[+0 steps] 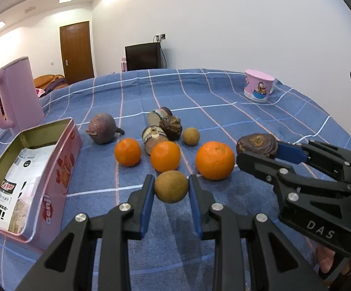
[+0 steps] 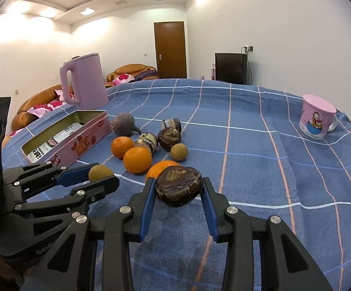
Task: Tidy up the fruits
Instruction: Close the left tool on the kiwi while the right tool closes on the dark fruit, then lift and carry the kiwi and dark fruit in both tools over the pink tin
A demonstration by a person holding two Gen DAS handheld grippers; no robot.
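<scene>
My left gripper (image 1: 171, 185) is shut on a small round brown fruit (image 1: 171, 187), held just above the blue checked cloth (image 1: 236, 118); the same gripper (image 2: 100, 178) and fruit (image 2: 99, 171) show at the left of the right wrist view. My right gripper (image 2: 178, 189) is shut on a dark brown wrinkled fruit (image 2: 179, 185), seen from the left wrist as gripper (image 1: 257, 149) and fruit (image 1: 256, 144). Three oranges (image 1: 214, 160) (image 1: 165, 156) (image 1: 127, 151) lie just ahead. Behind them sit several dark fruits (image 1: 170, 125), a purple-brown fruit (image 1: 102, 128) and another small brown one (image 1: 191, 135).
An open pink tin (image 1: 54, 169) with printed packets inside lies at the left. A pink kettle (image 1: 13, 97) stands behind it. A pink cartoon mug (image 1: 257, 88) stands at the far right of the cloth. A sofa (image 2: 39, 104) and a door (image 2: 170, 49) lie beyond the table.
</scene>
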